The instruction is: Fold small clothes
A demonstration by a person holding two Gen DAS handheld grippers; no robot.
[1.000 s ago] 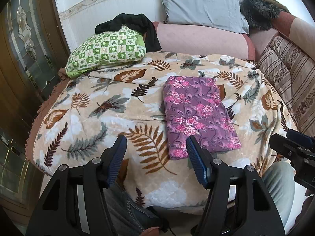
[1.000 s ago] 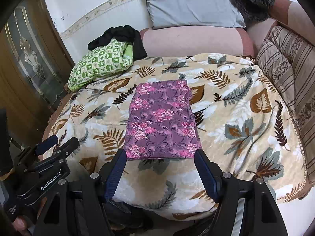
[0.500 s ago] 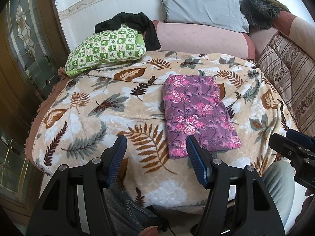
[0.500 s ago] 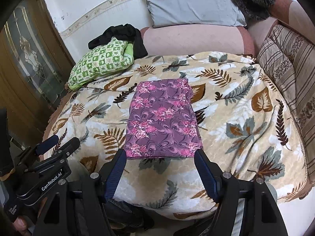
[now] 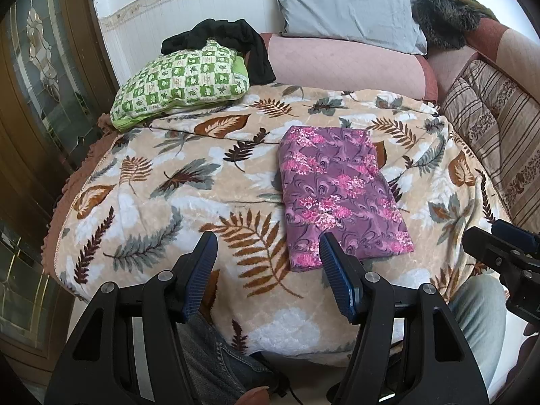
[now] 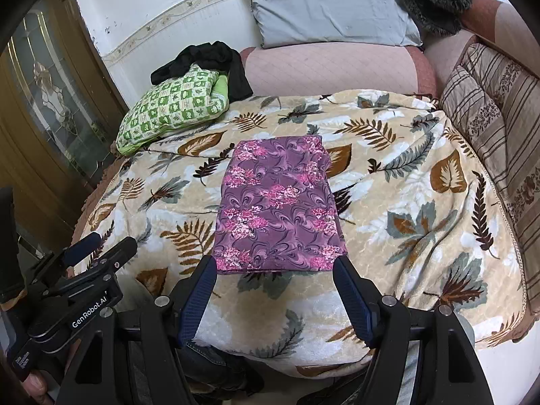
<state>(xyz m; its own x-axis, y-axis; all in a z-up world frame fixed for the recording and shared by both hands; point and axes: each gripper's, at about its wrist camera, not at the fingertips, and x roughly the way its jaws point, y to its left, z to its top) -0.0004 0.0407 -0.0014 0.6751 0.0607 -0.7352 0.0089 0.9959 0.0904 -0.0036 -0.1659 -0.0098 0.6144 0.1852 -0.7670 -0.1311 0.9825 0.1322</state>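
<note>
Nothing's really shifted over the last sec: my left gripper (image 5: 266, 263) & right gripper (image 6: 275, 281) both hang apart, empty, w/ the purple cloth (image 6: 276, 206) lying folded just ahead on the bed (image 6: 422, 202). Looks done; next piece, I'd guess.

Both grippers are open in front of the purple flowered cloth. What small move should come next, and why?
Probably bring the right hand-held gripper forward to the near edge of the purple cloth and pinch it. The cloth lies flat as a long rectangle on the leaf blanket, so one more fold seems possible; the left hand-held gripper also holds nothing.
</note>
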